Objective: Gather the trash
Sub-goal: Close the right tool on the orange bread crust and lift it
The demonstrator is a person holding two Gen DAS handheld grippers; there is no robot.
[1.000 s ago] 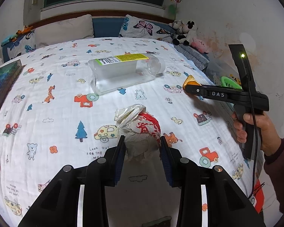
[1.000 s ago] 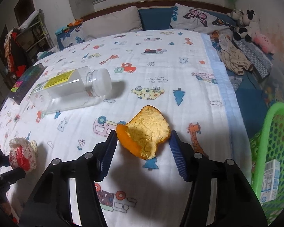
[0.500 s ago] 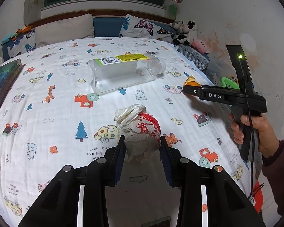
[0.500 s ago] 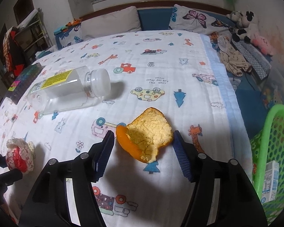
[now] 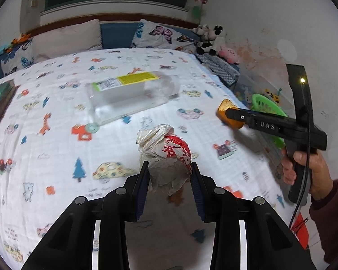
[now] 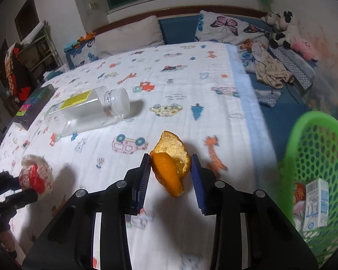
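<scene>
My left gripper [image 5: 169, 168] is clamped on a crumpled white paper wrapper with red print [image 5: 166, 157], held clear above the cartoon-print bed sheet [image 5: 56, 146]; the wrapper's underside is lost in shadow between my fingers [image 5: 142, 186]. My right gripper [image 6: 170, 171] has just been closing and now pinches a curled piece of orange peel [image 6: 171, 164] lifted off the sheet. A clear plastic bottle with a yellow label [image 6: 85, 112] lies on its side on the bed, blurred in the left view. The green perforated plastic basket [image 6: 313, 148] beside the bed is cut off at the frame edge, with a small white carton [image 6: 316, 204] inside.
</scene>
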